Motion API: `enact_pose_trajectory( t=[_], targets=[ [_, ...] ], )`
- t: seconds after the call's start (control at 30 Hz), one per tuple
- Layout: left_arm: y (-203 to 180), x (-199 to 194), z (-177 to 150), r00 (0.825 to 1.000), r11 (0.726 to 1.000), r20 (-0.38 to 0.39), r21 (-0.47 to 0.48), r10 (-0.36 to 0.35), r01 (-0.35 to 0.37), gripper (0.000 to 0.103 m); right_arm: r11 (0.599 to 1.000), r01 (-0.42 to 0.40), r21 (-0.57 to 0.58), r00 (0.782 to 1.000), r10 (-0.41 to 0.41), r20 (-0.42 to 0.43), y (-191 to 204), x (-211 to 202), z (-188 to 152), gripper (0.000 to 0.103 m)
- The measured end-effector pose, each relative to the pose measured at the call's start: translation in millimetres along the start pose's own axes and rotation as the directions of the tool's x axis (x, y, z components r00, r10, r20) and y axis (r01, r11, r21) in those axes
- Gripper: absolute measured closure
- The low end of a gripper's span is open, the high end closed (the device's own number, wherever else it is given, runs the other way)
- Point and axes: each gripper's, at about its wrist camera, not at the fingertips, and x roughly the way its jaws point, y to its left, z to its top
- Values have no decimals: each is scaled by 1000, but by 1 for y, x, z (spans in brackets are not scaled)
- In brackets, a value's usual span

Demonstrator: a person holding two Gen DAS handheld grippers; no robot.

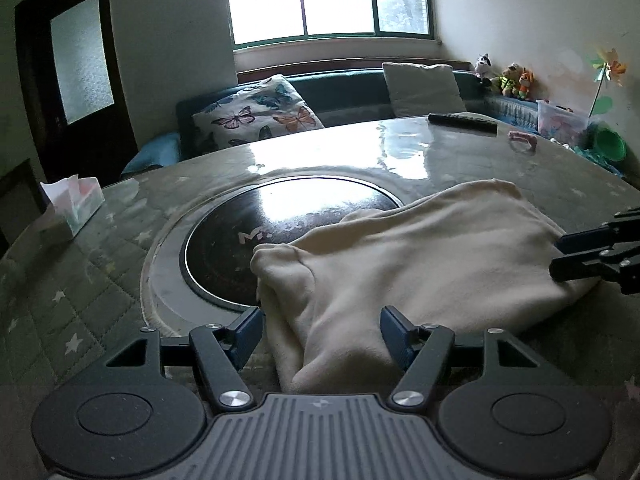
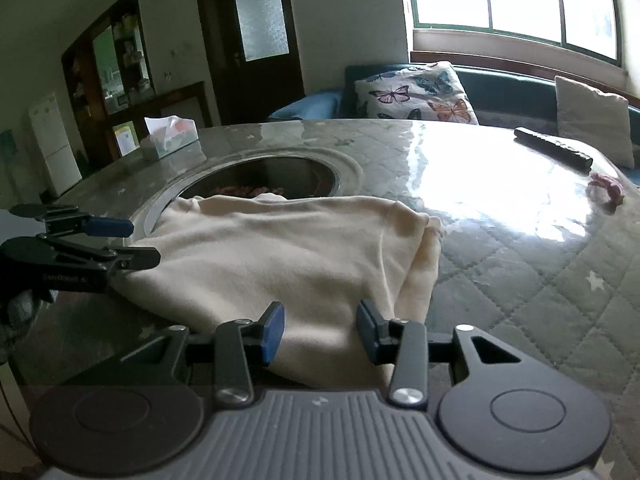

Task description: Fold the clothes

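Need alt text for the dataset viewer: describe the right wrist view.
A folded cream garment lies on a round quilted table, between the open fingers of the right gripper. The left gripper, also open, is at the garment's left edge; a tissue box sits beyond.

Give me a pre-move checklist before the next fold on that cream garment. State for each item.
1. Left gripper released: ok, jaws open, cloth between them but pads not pressing.
2. Right gripper released: ok, jaws open over the near edge.
3. Cream garment fully on the table: not ok, its far edge lies over the round cooktop.
4. Folded flat: not ok, the layers bulge and wrinkle.
5. Remote control and tissue box clear of the cloth: ok.
6. Near hem aligned: cannot tell, hidden behind the grippers.
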Motion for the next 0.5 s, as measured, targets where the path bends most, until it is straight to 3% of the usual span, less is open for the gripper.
enact_pose_trajectory(
  t=[0.3,0.5],
  targets=[
    [19,-7,-7,1000,994,-22,-106,-11,9,25,1000,-3,-13,1000,3,1,-2,-2,-3,63],
    [28,-14,-5,999,990,-14,-134,35,-36,25,1000,-5,-14,1000,5,-3,-2,0,-1,62]
  ],
)
